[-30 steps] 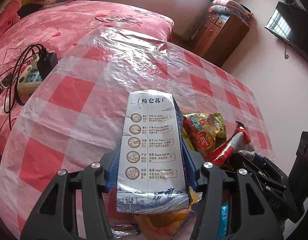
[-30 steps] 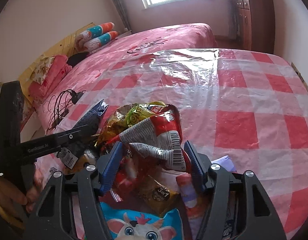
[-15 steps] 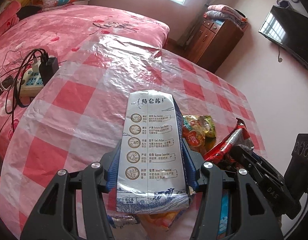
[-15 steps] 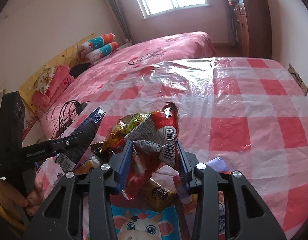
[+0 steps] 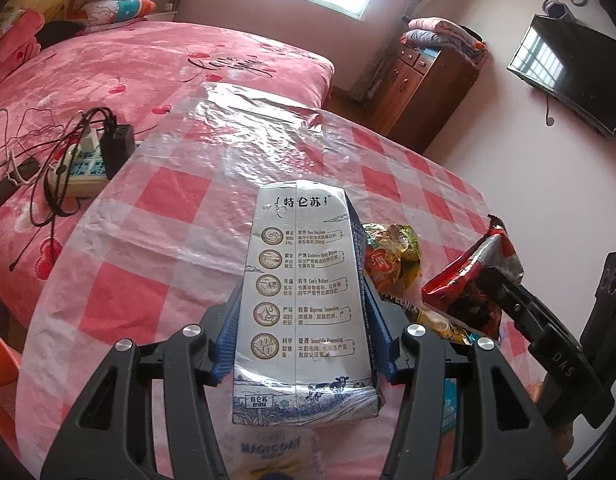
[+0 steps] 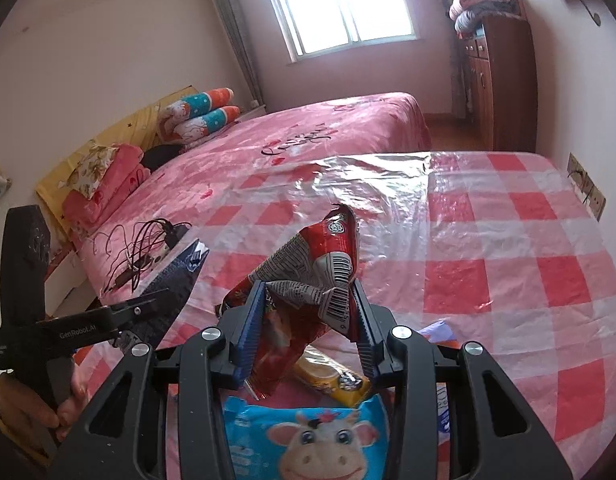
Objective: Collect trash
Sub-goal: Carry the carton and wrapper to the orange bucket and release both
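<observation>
The milk carton (image 5: 304, 300) sits clamped between the blue pads of the left gripper (image 5: 302, 336), lifted above the checked tablecloth (image 5: 156, 240). Its long axis runs straight ahead along the fingers, folded top end pointing away from the camera toward the far side of the table, printed panel facing up, flat base nearest the lens. From the right wrist view the same carton (image 6: 176, 284) shows as a dark blue edge jutting up and to the right from the left gripper (image 6: 144, 304).

The right gripper (image 6: 304, 320) is closed on a crumpled red snack wrapper (image 6: 316, 268), held off the table; the wrapper stands roughly upright, its torn tip pointing up and away, barcode facing the lens. In the left wrist view this wrapper (image 5: 472, 280) hangs to the right of the carton.

Below and between the two lie more wrappers on the cloth: a yellow-green snack bag (image 5: 392, 256) just right of the carton, a yellow sachet (image 6: 332, 376), and a blue cow-print packet (image 6: 308, 436) nearest the right camera.

Left of the table, a power strip with plugged chargers (image 5: 88, 156) rests on the pink bed (image 5: 156, 68).
</observation>
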`<move>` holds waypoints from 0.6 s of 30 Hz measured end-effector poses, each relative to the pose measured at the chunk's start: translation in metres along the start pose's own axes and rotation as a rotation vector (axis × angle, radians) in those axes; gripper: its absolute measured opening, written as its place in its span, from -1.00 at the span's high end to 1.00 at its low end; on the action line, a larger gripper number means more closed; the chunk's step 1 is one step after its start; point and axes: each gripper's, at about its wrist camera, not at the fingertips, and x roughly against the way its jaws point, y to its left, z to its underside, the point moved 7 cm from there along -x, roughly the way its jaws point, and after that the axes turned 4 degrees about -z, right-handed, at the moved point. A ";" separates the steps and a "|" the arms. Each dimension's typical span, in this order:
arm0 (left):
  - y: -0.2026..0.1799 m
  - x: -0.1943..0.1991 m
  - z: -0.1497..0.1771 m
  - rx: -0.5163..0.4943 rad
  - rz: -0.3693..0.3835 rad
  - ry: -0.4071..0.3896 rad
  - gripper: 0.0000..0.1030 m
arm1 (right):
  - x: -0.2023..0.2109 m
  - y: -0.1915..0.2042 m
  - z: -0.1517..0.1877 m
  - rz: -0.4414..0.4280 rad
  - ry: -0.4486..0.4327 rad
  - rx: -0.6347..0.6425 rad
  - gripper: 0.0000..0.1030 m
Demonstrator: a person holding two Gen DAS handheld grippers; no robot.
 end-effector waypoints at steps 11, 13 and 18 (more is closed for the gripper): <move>0.025 0.033 0.005 -0.018 -0.049 -0.045 -0.08 | 0.003 0.027 0.002 0.008 0.018 0.037 0.17; 0.030 0.038 0.006 -0.022 -0.061 -0.052 -0.08 | 0.004 0.033 0.003 0.007 0.020 0.049 0.17; 0.043 0.052 0.009 -0.032 -0.089 -0.080 -0.08 | 0.003 0.053 0.008 -0.001 0.033 0.082 0.17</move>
